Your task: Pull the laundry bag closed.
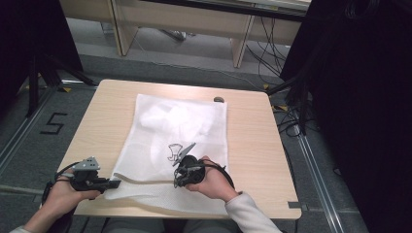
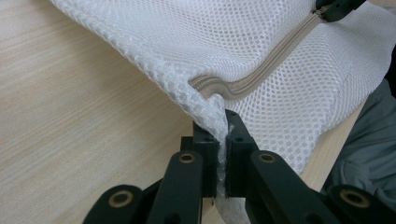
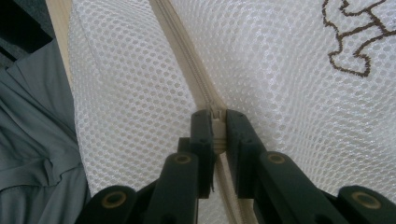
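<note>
A white mesh laundry bag (image 1: 170,131) lies flat on the wooden table (image 1: 252,145), with a dark line drawing (image 1: 173,151) stitched on it. A beige zipper (image 1: 141,181) runs along its near edge. My left gripper (image 1: 114,183) is at the bag's near left corner. In the left gripper view it (image 2: 223,122) is shut on a fold of mesh beside the zipper's end (image 2: 219,87). My right gripper (image 1: 176,183) is farther right along the zipper. The right gripper view has its jaws (image 3: 216,116) shut on the zipper pull (image 3: 216,128), with the zipper (image 3: 180,46) running ahead.
A small dark object (image 1: 218,99) lies at the table's far edge, just behind the bag. The person's grey clothing (image 3: 32,140) is close under the near table edge. Cables and stand legs (image 1: 286,116) cross the floor around the table.
</note>
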`<state>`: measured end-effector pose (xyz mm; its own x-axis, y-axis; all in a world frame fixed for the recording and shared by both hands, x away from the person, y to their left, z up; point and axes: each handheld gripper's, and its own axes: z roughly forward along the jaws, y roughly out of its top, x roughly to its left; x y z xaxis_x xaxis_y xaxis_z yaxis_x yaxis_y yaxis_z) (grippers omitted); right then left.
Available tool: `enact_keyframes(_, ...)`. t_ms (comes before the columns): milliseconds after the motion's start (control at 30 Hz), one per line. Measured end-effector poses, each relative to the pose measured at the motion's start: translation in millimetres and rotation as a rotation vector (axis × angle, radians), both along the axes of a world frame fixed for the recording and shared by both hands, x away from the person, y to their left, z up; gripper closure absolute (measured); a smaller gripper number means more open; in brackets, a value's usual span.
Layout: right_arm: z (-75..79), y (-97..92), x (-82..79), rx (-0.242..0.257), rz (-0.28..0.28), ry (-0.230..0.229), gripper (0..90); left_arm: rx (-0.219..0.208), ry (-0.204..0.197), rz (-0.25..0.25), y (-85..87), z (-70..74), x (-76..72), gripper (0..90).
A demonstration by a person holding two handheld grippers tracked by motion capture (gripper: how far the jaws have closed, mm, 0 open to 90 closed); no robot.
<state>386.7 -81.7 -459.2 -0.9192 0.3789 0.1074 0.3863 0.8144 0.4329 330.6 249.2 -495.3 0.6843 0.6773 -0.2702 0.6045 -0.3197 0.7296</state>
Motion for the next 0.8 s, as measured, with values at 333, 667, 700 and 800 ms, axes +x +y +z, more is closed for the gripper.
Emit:
enact_keyframes(333, 0.1, -3.7, -0.4, -0.005, -0.011, 0.007, 82.5, -0.001, 0.002, 0.004, 0.3, -0.1, -0.2, 85.4)
enact_keyframes(667, -0.1, -7.6, -0.5, -0.01, -0.021, 0.014, 82.5, -0.001, 0.005, 0.005, 0.5, 0.3, -0.2, 85.3)
enact_keyframes(700, -0.7, -8.2, 0.0, -0.01, -0.012, 0.01, 82.5, 0.001, 0.002, 0.005, 0.4, 0.2, -0.2, 85.4)
enact_keyframes(800, -1.2, -9.6, -0.3, -0.013, -0.019, 0.014, 82.5, 0.003, 0.004, 0.005, 0.6, 0.3, -0.3, 85.3)
